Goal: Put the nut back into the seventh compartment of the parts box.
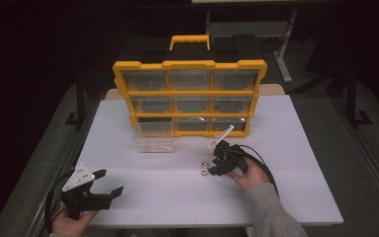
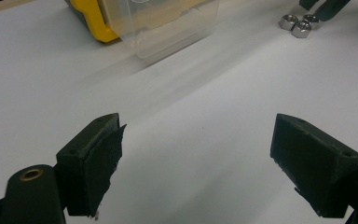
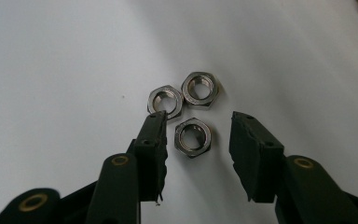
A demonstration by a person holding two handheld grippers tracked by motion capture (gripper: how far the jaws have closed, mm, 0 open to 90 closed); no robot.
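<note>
Nuts [image 3: 186, 114], three in a cluster, lie mid-tabletop [image 1: 296, 163]; the right gripper [image 3: 198, 135] straddles the nearest, jaws spread. Left gripper [image 1: 109, 181] gapes near the front-left corner.

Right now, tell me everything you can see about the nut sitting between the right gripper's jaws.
The nut is a small six-sided one of shiny silver metal with a threaded round hole. It lies flat on the white table, hole facing up. It sits between the open jaws of the right gripper, nearer one jaw, not yet clamped. Two matching nuts lie just beyond it, close together; whether they touch it is unclear.
</note>
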